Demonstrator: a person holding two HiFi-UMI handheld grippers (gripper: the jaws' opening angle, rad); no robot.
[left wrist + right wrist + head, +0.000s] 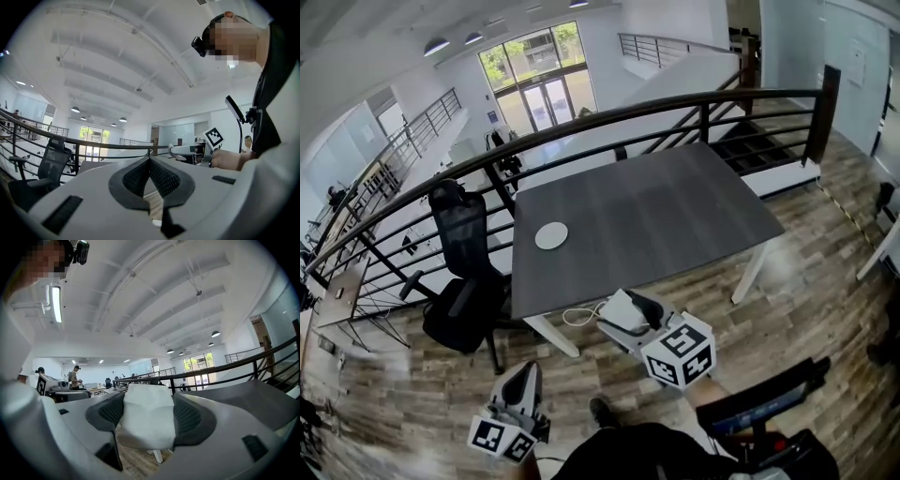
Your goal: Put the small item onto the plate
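Tightly gripped faceted white item (145, 420), round plate (551, 235), grey table (675, 206)

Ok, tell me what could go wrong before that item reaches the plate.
1. The right gripper holds the white item short of the table, above the wooden floor; a slip would likely drop it there.
2. A thin white cord loops beside the gripper and might snag the table edge.
3. The plate is small and sits near the table's left edge, so a poor release could miss it.

Open-plan office mezzanine: desk (647, 220), swivel chair (461, 234), railing (820, 122).
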